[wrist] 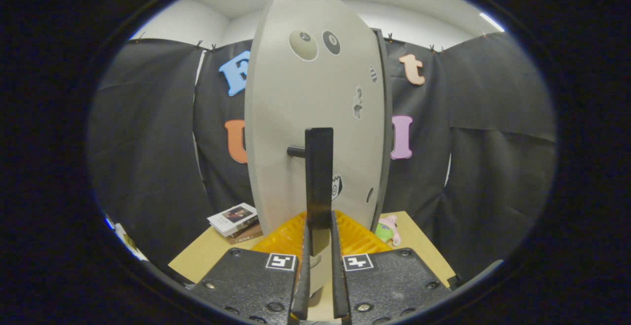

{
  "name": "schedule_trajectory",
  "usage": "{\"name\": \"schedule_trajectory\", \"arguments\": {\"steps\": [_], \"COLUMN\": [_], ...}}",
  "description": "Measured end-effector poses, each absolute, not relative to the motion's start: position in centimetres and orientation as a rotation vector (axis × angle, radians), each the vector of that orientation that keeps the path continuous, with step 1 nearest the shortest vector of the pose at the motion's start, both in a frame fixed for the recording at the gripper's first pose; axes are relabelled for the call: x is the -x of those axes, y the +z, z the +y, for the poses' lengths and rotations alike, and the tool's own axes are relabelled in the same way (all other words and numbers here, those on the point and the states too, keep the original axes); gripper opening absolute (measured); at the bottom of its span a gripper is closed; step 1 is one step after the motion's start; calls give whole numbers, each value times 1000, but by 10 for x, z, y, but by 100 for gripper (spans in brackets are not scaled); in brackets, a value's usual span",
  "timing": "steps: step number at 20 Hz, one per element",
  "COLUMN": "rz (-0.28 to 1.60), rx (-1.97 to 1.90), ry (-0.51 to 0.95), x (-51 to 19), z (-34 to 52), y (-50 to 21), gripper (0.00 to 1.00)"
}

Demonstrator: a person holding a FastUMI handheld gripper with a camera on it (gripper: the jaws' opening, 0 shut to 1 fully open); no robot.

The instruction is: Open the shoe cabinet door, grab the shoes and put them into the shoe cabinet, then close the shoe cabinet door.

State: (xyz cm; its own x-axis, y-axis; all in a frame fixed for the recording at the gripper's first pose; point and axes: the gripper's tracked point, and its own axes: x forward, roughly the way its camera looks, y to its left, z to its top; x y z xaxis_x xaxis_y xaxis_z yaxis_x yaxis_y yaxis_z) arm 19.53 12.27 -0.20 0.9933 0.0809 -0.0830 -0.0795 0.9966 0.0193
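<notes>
The pale grey shoe cabinet door (pixel 296 132) stands close in front of me, with round stickers near its top. Its black bar handle (pixel 319 177) stands upright and runs down between my fingers. My gripper (pixel 319 251) is shut on that handle, one finger pressing each side of its lower end. A short black stub (pixel 296 151) joins the handle to the door. The cabinet's dark edge (pixel 387 118) shows to the right of the door. The shoes are hidden.
A yellow ridged piece (pixel 283 238) lies on the tan table (pixel 207 256) just beyond my fingers. A stack of books (pixel 234 219) sits to the left of the door. A small green and pink toy (pixel 387 229) lies to its right.
</notes>
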Motion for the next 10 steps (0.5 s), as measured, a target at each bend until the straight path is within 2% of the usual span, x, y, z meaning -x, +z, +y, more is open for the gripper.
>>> {"name": "schedule_trajectory", "arguments": {"steps": [10], "rz": [108], "rx": [-22], "ry": [65], "x": [-184], "z": [88], "y": [-4], "gripper": [10]}}
